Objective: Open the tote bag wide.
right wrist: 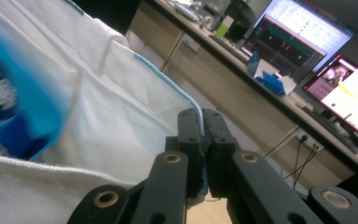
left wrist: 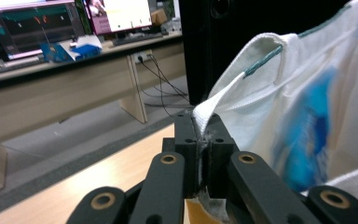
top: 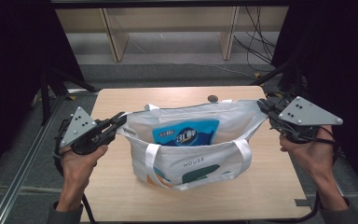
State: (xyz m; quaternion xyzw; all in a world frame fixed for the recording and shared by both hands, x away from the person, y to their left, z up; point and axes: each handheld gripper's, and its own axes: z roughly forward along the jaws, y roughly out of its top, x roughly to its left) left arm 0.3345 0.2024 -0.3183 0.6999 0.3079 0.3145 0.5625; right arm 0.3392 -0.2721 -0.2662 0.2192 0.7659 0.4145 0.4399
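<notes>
White cloth forms the tote bag (top: 193, 154), which stands in the middle of the wooden counter (top: 121, 196) with its mouth stretched wide. The left claw (top: 120, 120) is clamped on the bag's left rim, and the right claw (top: 263, 105) is clamped on its right rim, each pinching the fabric edge between closed jaws. Inside the bag sits a blue packet (top: 186, 133), upright against the far wall.

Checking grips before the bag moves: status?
Left gripper shut on bag rim, right gripper shut on opposite rim. Bag held open, blue packet inside. Nothing in the way.
</notes>
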